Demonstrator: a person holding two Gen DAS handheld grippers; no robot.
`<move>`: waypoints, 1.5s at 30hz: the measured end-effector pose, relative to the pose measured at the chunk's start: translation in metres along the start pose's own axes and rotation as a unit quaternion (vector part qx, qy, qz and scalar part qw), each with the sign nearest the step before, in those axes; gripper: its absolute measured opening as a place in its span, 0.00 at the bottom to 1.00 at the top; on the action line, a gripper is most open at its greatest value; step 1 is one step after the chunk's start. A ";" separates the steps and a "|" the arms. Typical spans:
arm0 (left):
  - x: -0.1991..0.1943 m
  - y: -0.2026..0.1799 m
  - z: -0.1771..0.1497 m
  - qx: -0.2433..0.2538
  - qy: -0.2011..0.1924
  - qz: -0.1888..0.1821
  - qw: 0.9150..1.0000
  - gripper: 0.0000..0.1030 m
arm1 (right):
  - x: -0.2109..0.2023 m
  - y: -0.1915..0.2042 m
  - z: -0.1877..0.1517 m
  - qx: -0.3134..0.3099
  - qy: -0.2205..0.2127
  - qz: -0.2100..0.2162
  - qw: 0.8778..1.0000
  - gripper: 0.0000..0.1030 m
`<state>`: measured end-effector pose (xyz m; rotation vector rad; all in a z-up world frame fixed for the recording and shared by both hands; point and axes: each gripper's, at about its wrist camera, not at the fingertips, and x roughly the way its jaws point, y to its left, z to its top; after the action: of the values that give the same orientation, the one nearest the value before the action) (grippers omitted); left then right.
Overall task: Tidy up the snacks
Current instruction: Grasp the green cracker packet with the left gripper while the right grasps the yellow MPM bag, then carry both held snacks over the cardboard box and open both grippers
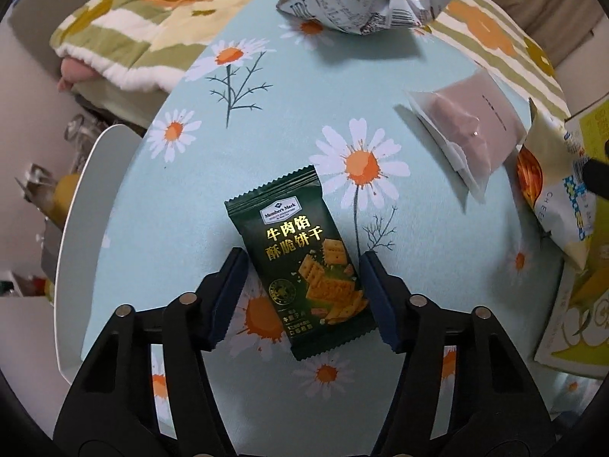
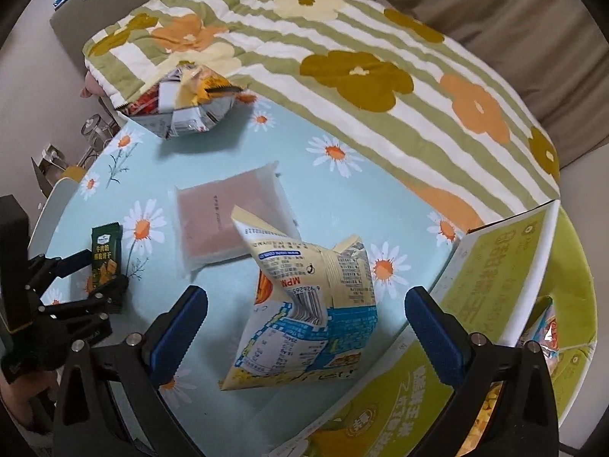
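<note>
My left gripper (image 1: 302, 297), fingers open, straddles the dark green cracker packet (image 1: 300, 262); my right gripper (image 2: 306, 337), fingers open, flanks the cream-and-blue snack bag (image 2: 304, 320).

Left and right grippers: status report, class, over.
Left gripper open, fingers straddling green cracker packet. Right gripper open around yellow snack bag. Nothing blocking either.

Four snack packets on the table: one dark green cracker packet (image 1: 300, 266), one frosted pink pouch (image 2: 228, 221), one cream-and-blue bag (image 2: 304, 312), one crumpled silver bag (image 2: 186, 110); one yellow-green box (image 2: 506, 278).
</note>
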<state>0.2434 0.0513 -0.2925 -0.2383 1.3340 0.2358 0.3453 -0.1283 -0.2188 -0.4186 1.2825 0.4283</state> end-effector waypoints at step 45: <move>-0.100 0.038 0.044 0.016 -0.093 -0.193 0.977 0.44 | -0.047 -0.001 0.008 0.083 -0.020 0.054 0.995 0.49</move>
<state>0.2511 0.0971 -0.1864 -0.4312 1.0809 -0.0906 0.3417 -0.1284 -0.1714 -0.2002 1.2947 0.4159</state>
